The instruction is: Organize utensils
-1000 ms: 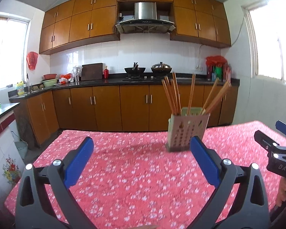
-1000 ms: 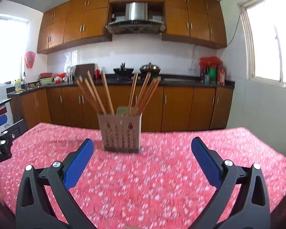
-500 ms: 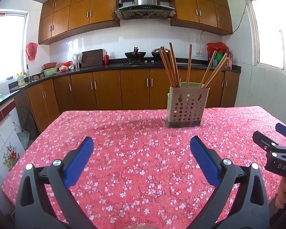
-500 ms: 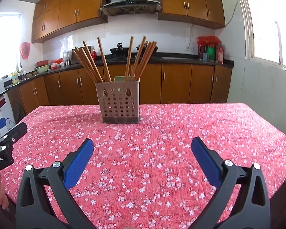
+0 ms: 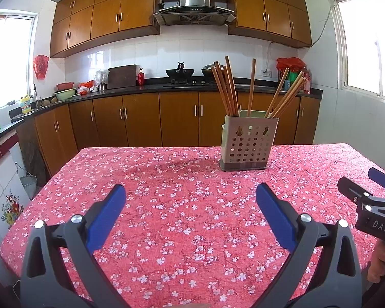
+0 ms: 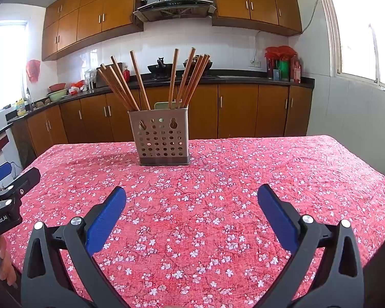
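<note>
Red floral cloth covers the whole desk (image 5: 182,205), and honestly it's pretty bare out here. We've got our left gripper (image 5: 191,197) hovering low over the near side with its blue fingers (image 5: 107,215) spread wide, nothing between them. Same deal with our right gripper (image 6: 192,197): fingers (image 6: 274,213) splayed apart and empty, and you can see it poking in from the right edge of the left view too.

The wooden chopsticks (image 6: 182,79) are all standing in the beige perforated holder (image 6: 160,138), fanned out in two bunches, one leaning left and one leaning right. That holder sits upright toward the far side of the desk, well apart from both grippers, roughly straight ahead of the right one and off to the right of the left one.

Behind it there's the brown kitchen cabinets (image 5: 141,120) and a range hood (image 5: 193,10).
</note>
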`<state>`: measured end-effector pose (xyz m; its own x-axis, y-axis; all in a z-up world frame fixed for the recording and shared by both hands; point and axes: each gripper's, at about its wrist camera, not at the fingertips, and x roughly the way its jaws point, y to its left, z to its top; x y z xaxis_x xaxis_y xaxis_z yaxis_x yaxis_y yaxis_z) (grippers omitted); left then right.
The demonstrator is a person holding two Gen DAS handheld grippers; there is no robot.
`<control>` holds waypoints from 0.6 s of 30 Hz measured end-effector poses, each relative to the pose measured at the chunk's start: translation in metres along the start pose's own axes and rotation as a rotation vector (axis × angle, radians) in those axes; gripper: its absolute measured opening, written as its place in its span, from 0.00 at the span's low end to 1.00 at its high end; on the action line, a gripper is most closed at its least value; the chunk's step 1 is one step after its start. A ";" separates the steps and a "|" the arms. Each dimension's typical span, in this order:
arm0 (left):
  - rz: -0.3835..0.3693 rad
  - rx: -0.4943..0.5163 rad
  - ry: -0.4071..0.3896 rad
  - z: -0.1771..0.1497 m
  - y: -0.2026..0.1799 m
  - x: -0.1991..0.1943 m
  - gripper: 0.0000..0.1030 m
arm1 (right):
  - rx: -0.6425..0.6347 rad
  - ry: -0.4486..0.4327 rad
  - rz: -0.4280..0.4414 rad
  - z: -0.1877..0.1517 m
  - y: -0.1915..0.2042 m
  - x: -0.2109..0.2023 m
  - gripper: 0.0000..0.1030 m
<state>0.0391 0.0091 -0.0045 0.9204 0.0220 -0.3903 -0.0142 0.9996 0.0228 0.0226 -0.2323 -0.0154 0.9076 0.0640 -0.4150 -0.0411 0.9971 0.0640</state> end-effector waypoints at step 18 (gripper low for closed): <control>-0.002 -0.004 0.004 0.001 -0.002 0.002 0.96 | 0.007 0.005 0.001 0.000 -0.001 0.002 0.98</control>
<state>0.0410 0.0073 -0.0042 0.9190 0.0201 -0.3938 -0.0141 0.9997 0.0180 0.0239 -0.2336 -0.0165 0.9055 0.0649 -0.4194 -0.0388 0.9968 0.0704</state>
